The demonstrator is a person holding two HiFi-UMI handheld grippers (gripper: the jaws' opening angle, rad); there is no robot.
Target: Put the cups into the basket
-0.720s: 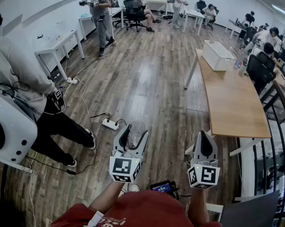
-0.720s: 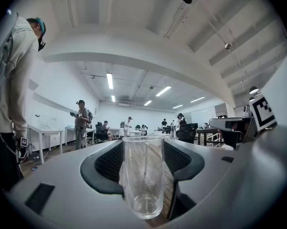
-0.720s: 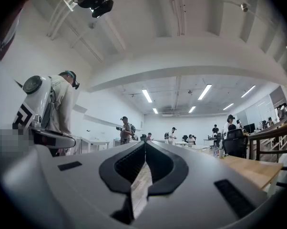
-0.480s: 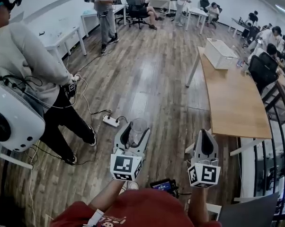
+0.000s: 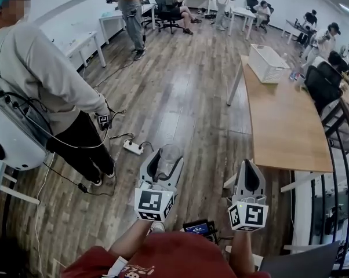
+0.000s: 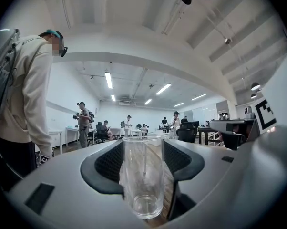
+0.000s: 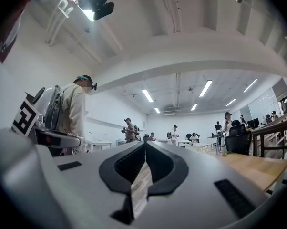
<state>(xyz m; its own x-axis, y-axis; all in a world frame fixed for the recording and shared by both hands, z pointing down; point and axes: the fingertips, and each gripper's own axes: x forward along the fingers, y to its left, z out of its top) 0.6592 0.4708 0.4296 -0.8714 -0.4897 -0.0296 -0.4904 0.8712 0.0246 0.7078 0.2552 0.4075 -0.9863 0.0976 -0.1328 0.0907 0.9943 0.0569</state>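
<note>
A clear glass cup (image 6: 143, 175) stands upright between the jaws of my left gripper (image 5: 166, 158), whose black pads press on its two sides; in the head view the cup (image 5: 166, 162) rides above the wooden floor. My right gripper (image 5: 249, 169) is beside it to the right, shut with nothing in it; in the right gripper view its pads (image 7: 155, 163) meet at the tips. A white basket (image 5: 267, 64) sits on the far end of the long wooden table (image 5: 287, 126), well ahead and to the right of both grippers.
A person with a white backpack unit (image 5: 41, 97) stands close on my left, cables trailing to a power strip (image 5: 134, 147) on the floor. Several people and white desks fill the back of the room. A black chair (image 5: 318, 86) stands behind the table.
The view has shifted slightly: the person on the left now appears closer and larger. Both grippers keep their places, and the cup stays in the left one.
</note>
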